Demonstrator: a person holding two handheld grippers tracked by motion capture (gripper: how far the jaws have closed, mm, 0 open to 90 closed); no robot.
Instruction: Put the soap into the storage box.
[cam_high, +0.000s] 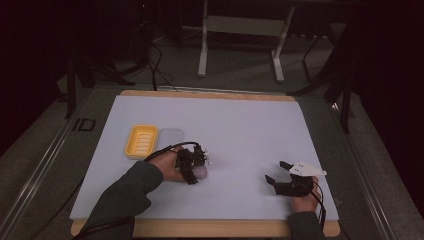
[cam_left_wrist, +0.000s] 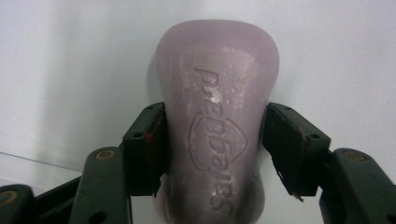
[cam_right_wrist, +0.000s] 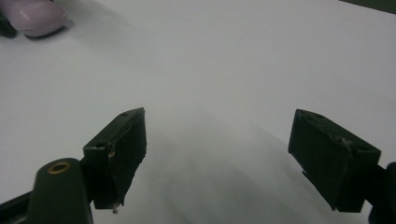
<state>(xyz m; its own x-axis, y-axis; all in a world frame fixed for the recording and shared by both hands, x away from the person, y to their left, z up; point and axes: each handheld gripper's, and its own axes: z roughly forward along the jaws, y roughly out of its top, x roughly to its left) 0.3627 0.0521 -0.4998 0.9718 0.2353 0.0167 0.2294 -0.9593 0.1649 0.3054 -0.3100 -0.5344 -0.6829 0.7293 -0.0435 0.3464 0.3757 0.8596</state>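
Starting at the left of the high view, a yellow soap dish (cam_high: 141, 140) with a ribbed floor lies on the white surface (cam_high: 240, 125), and a clear lid (cam_high: 171, 137) lies flat just beside it on its right, touching or nearly so. Nearer the person and to the right of those 2 things, the left gripper (cam_high: 196, 170) comes in over the surface, with a sleeve and hand behind it. Its fingers (cam_left_wrist: 145, 149) straddle a pale lilac bar of soap (cam_left_wrist: 217, 126), which lies flat on the surface with its embossed lettering facing up. In the left gripper view the left pad presses against the waist of the bar; the right pad sits at the bar's other side, with perhaps a sliver of gap that I cannot settle. About 1/2 of the bar reaches past the fingertips.

Well apart to the right, the right gripper (cam_high: 278, 171) is held low over bare surface by the person's right hand (cam_high: 305, 200), with its grey 3-cornered plate on top. Its fingers (cam_right_wrist: 119, 149) stand wide with nothing between them, and the soap shows far off at the upper left corner of the right gripper view.
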